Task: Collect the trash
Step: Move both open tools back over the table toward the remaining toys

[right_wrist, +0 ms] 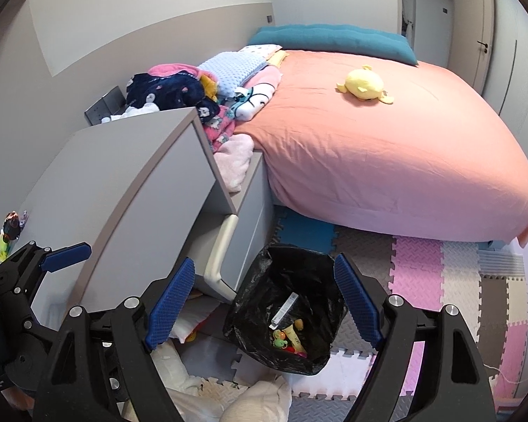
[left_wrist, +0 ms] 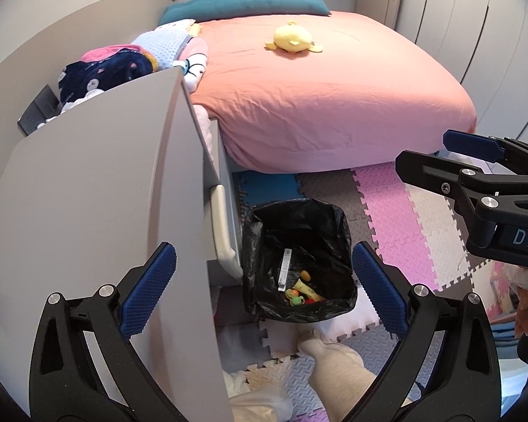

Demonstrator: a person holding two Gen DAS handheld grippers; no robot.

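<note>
A small bin lined with a black bag (left_wrist: 299, 218) (right_wrist: 299, 267) stands on the foam floor mat beside a grey nightstand. In it lie a white strip (left_wrist: 285, 269) (right_wrist: 283, 311), a yellow tube (left_wrist: 308, 290) (right_wrist: 294, 337) and small colourful bits. My left gripper (left_wrist: 264, 288) hovers above the bin, open, with nothing between its blue pads. My right gripper (right_wrist: 264, 299) is also over the bin, open and empty. In the left wrist view, the right gripper (left_wrist: 422, 149) shows at the right edge. One left-gripper pad (right_wrist: 67, 251) shows in the right wrist view.
The grey nightstand (left_wrist: 98, 193) (right_wrist: 133, 176) is close on the left, with small colourful items (right_wrist: 8, 228) at its near edge. Behind is a bed with a pink sheet (left_wrist: 316, 98), a yellow plush (left_wrist: 292, 38) and piled clothes (right_wrist: 179, 91). A person's pale-trousered legs (left_wrist: 334, 362) are below.
</note>
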